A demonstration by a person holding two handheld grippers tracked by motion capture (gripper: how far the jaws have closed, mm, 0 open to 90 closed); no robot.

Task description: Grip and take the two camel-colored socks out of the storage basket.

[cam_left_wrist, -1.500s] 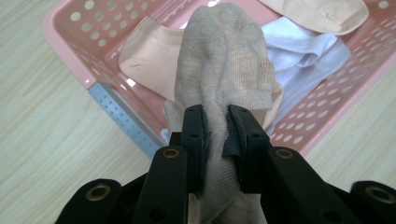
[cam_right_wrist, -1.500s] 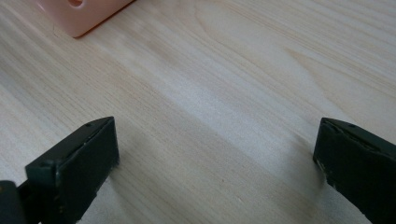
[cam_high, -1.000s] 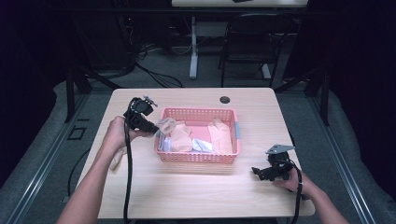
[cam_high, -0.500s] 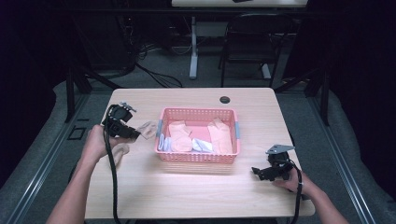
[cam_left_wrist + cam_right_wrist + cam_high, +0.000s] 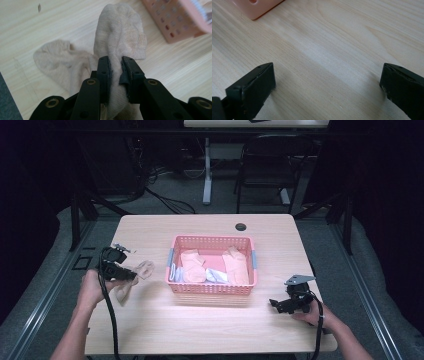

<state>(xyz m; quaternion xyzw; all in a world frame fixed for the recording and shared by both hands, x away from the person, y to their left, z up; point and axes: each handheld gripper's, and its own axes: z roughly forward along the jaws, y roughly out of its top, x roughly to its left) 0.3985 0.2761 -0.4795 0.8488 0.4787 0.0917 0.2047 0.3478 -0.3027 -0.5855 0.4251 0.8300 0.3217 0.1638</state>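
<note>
Beige sock (image 5: 120,42) hangs pinched in the left gripper's (image 5: 131,276) jaws, left of the pink basket (image 5: 212,288); the right gripper (image 5: 274,303) rests on the bench (image 5: 200,325), jaws spread.

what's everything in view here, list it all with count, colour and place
plastic mesh basket: 1, pink, table centre
socks in basket: several, beige and white, exact count unclear
knit sock: 1, beige, pinched in left gripper, left of basket
wooden table: 1, light wood
round cable hole: 1, black, table's far edge
chair: 1, black, behind table
left gripper: 1, black, shut on sock
right gripper: 1, black, open, right of basket
</note>
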